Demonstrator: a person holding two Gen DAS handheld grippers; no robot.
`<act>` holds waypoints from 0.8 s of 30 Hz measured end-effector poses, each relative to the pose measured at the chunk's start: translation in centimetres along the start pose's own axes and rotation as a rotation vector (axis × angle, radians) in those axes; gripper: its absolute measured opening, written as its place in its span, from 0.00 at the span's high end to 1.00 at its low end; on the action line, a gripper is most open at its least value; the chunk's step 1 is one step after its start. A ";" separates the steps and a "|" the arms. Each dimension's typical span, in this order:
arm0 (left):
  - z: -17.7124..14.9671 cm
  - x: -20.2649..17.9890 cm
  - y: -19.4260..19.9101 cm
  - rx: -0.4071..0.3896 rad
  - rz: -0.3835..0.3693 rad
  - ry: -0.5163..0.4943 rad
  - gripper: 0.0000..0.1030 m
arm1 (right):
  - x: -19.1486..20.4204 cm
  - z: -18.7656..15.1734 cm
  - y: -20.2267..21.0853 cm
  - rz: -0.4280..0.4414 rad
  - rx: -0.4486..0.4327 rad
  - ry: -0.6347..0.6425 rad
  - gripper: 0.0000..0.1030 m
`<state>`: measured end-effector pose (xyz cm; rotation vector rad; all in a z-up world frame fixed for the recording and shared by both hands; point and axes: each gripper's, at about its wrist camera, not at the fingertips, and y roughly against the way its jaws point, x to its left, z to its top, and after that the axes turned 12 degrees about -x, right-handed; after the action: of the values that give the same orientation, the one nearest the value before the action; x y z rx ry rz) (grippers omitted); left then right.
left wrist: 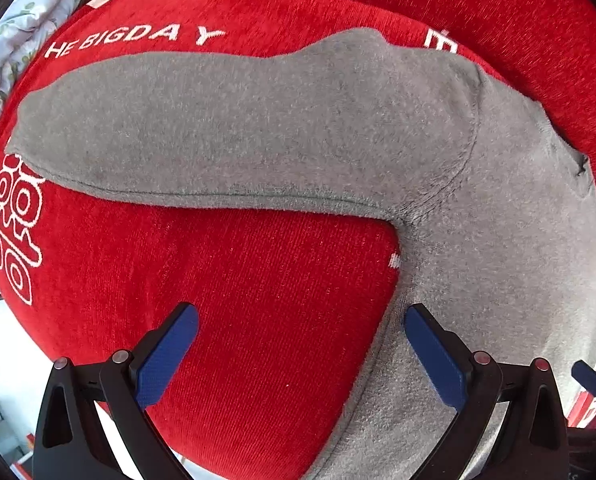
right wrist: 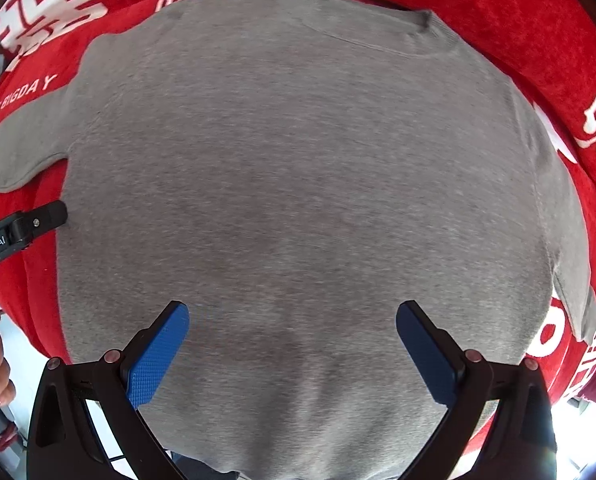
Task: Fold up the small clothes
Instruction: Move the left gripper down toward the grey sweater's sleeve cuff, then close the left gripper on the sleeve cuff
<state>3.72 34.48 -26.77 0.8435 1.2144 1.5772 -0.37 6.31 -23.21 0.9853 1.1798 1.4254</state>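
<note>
On the red cloth (right wrist: 498, 8) (white lettering) a grey jumper (right wrist: 298, 180) lies flat — one sleeve (left wrist: 217, 128) stretched sideways. Both tongs, left gripper (left wrist: 300, 354) and right gripper (right wrist: 291, 350), gape wide — holding nothing.

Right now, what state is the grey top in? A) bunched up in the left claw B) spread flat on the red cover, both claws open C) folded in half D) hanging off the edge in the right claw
B: the grey top lies spread flat on the red cover, one sleeve out sideways, with the left claw and right claw both open and empty.
</note>
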 end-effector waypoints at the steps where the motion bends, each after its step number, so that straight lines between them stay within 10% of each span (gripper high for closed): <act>1: -0.1 0.6 0.3 -0.009 -0.015 0.004 0.00 | 0.8 0.1 0.0 0.004 -0.002 0.004 0.00; 9: 1.7 10.3 2.1 -0.137 -0.041 0.139 0.00 | 5.6 0.2 0.4 0.012 -0.006 0.035 0.00; 15: 2.0 18.3 -1.8 -0.079 -0.116 0.398 0.00 | 7.7 0.5 0.4 0.007 0.002 0.042 0.00; 24: 2.1 17.2 -2.3 -0.108 -0.246 0.471 0.00 | 9.9 -0.5 0.2 0.006 0.014 0.057 0.00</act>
<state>0.73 51.59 -28.86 0.2402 1.4802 1.6677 -2.58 16.00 -23.22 0.9641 1.2302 1.4607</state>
